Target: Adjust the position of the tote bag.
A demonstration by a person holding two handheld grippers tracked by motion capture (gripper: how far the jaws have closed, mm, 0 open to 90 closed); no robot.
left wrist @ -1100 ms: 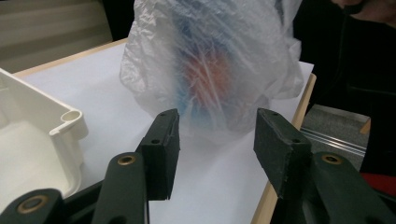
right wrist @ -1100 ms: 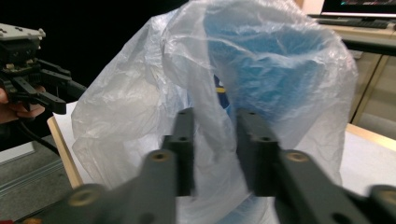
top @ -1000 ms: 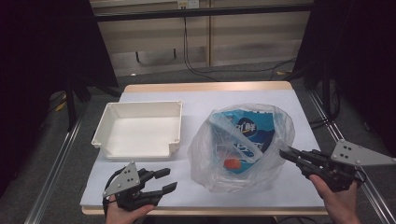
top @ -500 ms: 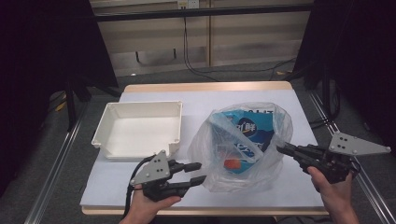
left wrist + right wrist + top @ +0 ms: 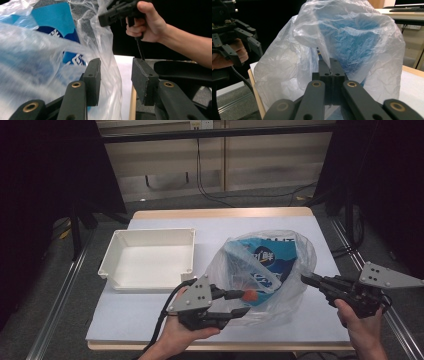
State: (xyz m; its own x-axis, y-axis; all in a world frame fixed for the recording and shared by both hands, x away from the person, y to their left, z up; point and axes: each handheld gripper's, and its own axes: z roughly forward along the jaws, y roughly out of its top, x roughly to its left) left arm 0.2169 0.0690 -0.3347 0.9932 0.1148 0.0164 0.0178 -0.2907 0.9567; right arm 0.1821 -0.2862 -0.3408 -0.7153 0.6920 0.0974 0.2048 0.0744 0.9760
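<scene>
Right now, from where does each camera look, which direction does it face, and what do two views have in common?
High view: above the person's side, facing forward and down on the table; both hands and grippers show.
Left gripper view: on the left gripper, facing the plastic bag; own open jaws, right hand.
Right gripper view: on the right gripper, jaws shut on the bag; left hand.
Shared: the blue packet in the bag.

Looking along my left gripper (image 5: 116, 75), I see its two black jaws standing apart, having just been opening, with nothing pressed between the pads. The left jaw sits against the crinkled clear plastic bag (image 5: 37, 62), through which a blue package (image 5: 53, 20) shows. Farther off, my right hand (image 5: 147, 22) grips the right gripper (image 5: 120, 11) at the bag's upper edge.
</scene>
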